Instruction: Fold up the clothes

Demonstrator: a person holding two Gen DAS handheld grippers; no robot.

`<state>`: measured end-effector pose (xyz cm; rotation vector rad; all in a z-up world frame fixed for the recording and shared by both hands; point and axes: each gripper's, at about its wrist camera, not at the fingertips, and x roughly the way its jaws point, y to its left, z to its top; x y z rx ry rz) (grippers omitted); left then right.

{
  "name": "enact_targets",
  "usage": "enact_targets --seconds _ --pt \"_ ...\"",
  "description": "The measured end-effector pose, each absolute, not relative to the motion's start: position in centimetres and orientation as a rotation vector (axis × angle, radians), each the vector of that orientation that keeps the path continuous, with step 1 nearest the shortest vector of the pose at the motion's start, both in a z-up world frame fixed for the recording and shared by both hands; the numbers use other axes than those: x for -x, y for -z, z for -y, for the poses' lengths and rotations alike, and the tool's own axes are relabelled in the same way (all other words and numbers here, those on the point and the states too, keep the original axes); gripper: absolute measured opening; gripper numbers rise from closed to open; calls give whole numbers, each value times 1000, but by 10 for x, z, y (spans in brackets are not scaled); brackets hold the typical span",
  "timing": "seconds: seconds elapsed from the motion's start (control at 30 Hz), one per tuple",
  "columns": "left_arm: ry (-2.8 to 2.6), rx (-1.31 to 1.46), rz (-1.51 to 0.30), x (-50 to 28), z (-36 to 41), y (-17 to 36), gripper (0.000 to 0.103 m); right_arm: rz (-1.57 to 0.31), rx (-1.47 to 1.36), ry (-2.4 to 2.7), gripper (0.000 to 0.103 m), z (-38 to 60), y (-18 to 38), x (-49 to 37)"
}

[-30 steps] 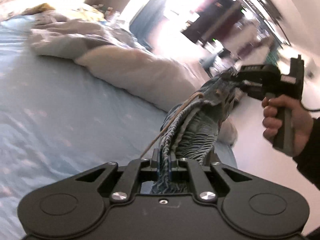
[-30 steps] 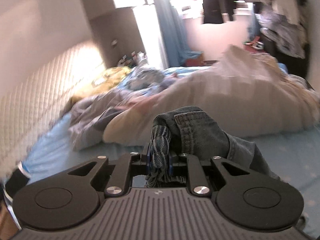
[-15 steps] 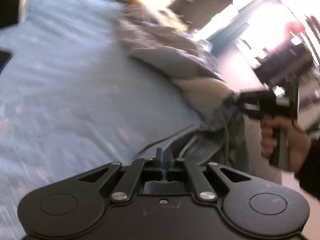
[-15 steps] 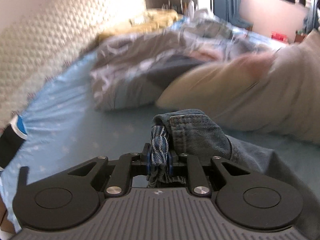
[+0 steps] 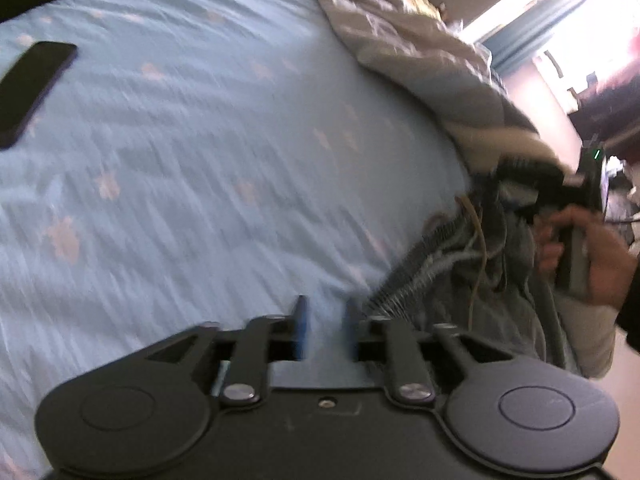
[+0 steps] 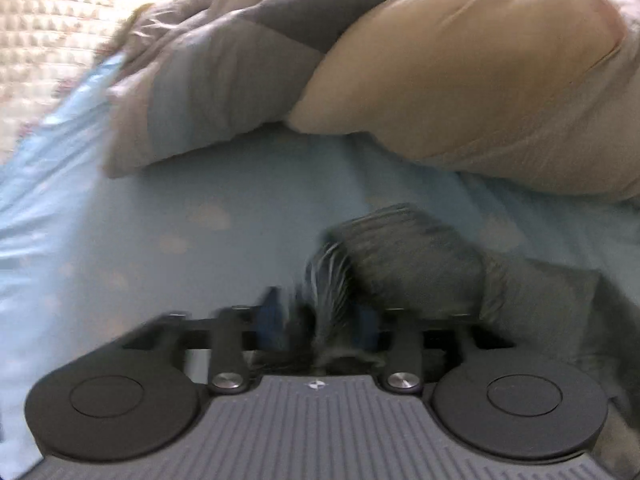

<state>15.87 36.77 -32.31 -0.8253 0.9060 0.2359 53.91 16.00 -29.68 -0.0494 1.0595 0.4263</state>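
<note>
A pair of blue denim jeans point(image 5: 472, 276) lies bunched at the right edge of the light blue bed sheet point(image 5: 208, 152). My left gripper point(image 5: 323, 328) is open and empty, just left of the jeans' gathered waistband. In the right wrist view the jeans point(image 6: 408, 256) are blurred and lie between the fingers of my right gripper point(image 6: 320, 320), whose jaws stand apart. The right gripper also shows in the left wrist view point(image 5: 560, 196), held by a hand over the jeans.
A rumpled grey and cream duvet point(image 6: 360, 64) lies across the far side of the bed, also in the left wrist view point(image 5: 420, 56). A black phone point(image 5: 32, 88) lies on the sheet at the left. A quilted headboard point(image 6: 44, 16) stands at the far left.
Both grippers came down toward the bed with the jeans. The left gripper let go of the waistband and opened. The right gripper's jaws have parted around the denim.
</note>
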Motion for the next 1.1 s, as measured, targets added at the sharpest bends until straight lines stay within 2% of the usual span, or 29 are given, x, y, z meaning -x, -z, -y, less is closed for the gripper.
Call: enact_targets --seconds 0.03,0.23,0.4,0.83,1.1 --pt "-224 824 -920 -164 -367 325 35 -1058 43 -447 66 -154 287 -530" --pt "-103 831 -997 -189 -332 316 43 -1032 5 -533 68 -102 225 -465" --pt "-38 789 -1043 -204 -294 309 47 -983 -96 -483 69 -17 187 -386" --pt "-60 751 -1197 -220 -201 329 55 -1062 -565 208 69 278 235 -173" --pt "-312 940 -1193 -215 -184 365 57 -894 -1020 607 70 440 262 -103"
